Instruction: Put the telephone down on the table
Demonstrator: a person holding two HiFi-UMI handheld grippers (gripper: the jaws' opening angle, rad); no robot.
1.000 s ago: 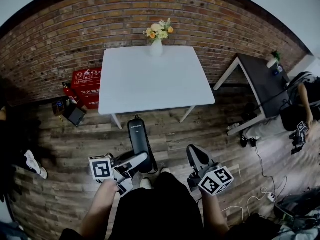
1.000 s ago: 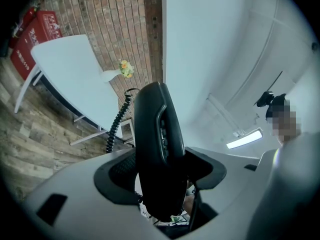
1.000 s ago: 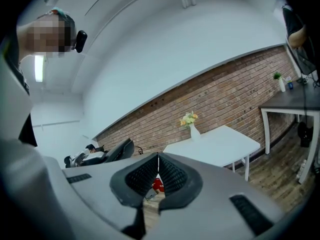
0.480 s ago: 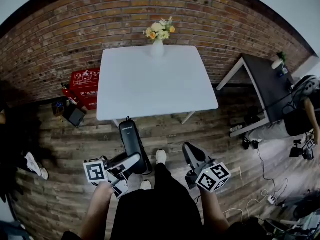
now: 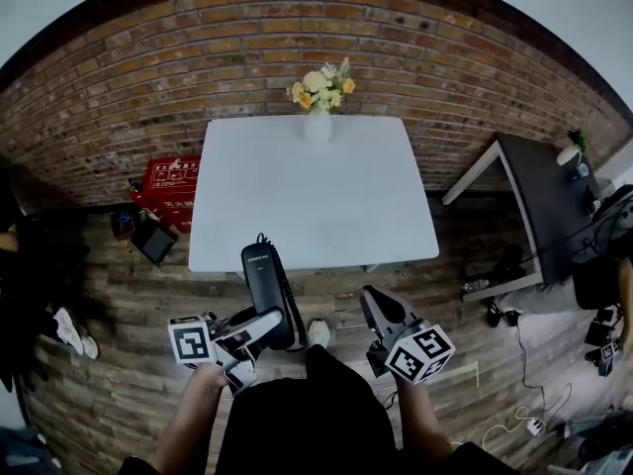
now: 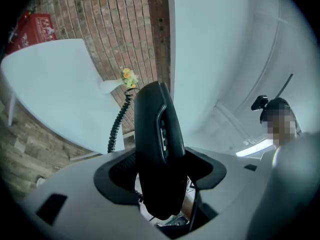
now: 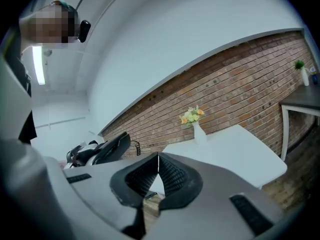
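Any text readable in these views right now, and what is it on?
On the red box: white print, too blurred to read.
On the telephone: a small white mark near its top end, too small to read.
Nothing else carries readable text.

A white rectangular bench (image 5: 312, 201) fills the upper middle of the head view, its far edge toward the brick wall (image 5: 119, 97). On it, at the middle of that far edge, stands a white vase (image 5: 317, 127) of yellow and orange flowers (image 5: 321, 85). The bench stands on a dark wooden plank floor (image 5: 129, 295); a red box (image 5: 173, 178) sits on the floor at its left.
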